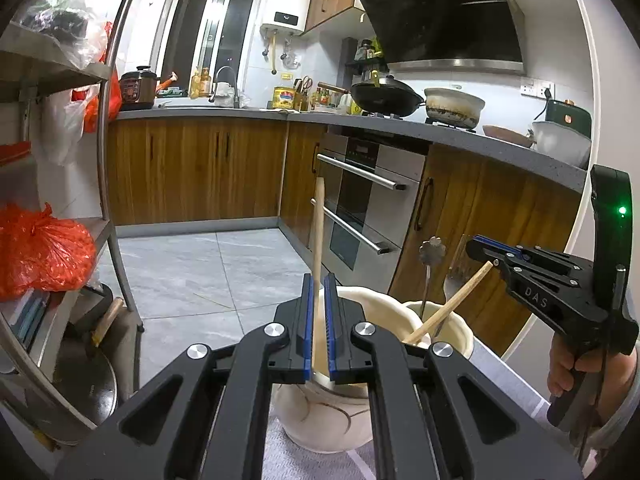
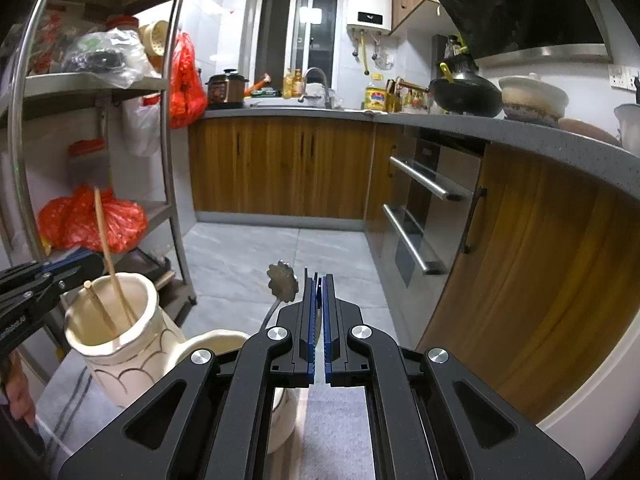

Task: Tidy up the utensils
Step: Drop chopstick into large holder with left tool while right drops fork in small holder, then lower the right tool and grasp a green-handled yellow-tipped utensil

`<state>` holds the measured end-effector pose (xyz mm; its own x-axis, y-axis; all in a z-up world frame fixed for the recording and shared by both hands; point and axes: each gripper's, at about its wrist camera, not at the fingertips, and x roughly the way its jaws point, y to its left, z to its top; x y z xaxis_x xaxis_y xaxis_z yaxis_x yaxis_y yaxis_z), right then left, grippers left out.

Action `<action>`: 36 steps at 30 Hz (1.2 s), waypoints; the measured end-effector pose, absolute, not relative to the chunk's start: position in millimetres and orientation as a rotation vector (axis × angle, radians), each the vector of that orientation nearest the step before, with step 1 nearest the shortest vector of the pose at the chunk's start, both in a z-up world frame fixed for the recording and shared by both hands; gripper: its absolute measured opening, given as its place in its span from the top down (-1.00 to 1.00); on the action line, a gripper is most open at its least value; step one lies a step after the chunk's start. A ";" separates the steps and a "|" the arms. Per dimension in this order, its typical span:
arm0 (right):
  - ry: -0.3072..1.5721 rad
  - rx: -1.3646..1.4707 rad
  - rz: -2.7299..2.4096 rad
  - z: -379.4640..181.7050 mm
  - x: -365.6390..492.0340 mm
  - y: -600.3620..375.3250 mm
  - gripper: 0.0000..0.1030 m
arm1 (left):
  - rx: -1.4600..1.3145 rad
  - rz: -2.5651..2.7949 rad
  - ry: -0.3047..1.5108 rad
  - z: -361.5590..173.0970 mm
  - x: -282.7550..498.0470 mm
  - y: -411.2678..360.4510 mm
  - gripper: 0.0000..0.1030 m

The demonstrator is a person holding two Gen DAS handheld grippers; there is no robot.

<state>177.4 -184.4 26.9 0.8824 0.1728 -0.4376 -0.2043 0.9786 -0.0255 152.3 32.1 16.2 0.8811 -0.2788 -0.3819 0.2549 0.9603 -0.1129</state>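
Note:
My left gripper (image 1: 319, 280) is shut on an upright wooden stick (image 1: 319, 232) whose lower part goes down into a cream ceramic jar (image 1: 320, 420). The right wrist view shows that scallop-patterned jar (image 2: 132, 360) at the left, with the long stick (image 2: 105, 240) and a shorter one (image 2: 98, 308) inside. A second cream jar (image 1: 456, 332) beside it holds a metal utensil with a flower-shaped end (image 1: 432, 250) and a slanting wooden chopstick (image 1: 448, 304). The chopstick's top end runs in between the fingertips of my right gripper (image 1: 474, 246). In its own view the right gripper (image 2: 319, 280) has its jaws almost together above that jar (image 2: 208, 344).
Both jars stand on a grey striped cloth (image 2: 340, 432). A metal shelf rack (image 1: 116, 240) with red bags (image 1: 44, 256) is close on the left. An oven (image 1: 360, 208) and wooden cabinets (image 2: 540, 280) under a grey counter line the right. A hand (image 1: 568, 368) grips the right tool.

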 end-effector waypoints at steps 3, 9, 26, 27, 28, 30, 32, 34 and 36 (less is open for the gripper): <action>0.434 -0.045 0.204 30.1 173.8 -190.6 0.36 | -0.037 -0.271 0.398 21.7 147.1 29.4 0.71; 0.424 0.017 0.208 36.9 164.2 -205.9 -0.25 | -0.028 -0.257 0.379 30.6 132.1 33.0 0.28; 0.478 0.190 0.289 32.3 128.0 -243.4 -0.90 | 0.020 -0.229 0.334 37.8 75.6 31.1 -0.89; 0.479 0.190 0.287 31.2 124.3 -245.5 -0.90 | 0.020 -0.235 0.335 37.9 72.5 31.1 -0.89; 0.480 0.190 0.285 29.8 119.9 -248.1 -0.90 | 0.018 -0.241 0.339 37.9 68.8 31.1 -0.89; 0.485 0.186 0.280 28.1 114.5 -251.1 -0.90 | 0.022 -0.249 0.348 37.0 63.0 30.6 -0.89; 0.494 0.171 0.276 24.6 108.1 -252.8 -0.90 | 0.027 -0.244 0.360 35.0 58.7 30.5 -0.89; 0.508 0.150 0.270 19.7 100.6 -253.7 -0.90 | 0.032 -0.237 0.375 30.9 53.3 30.0 -0.89; 0.524 0.127 0.269 13.6 94.1 -255.0 -0.90 | 0.032 -0.234 0.392 25.9 49.1 29.9 -0.89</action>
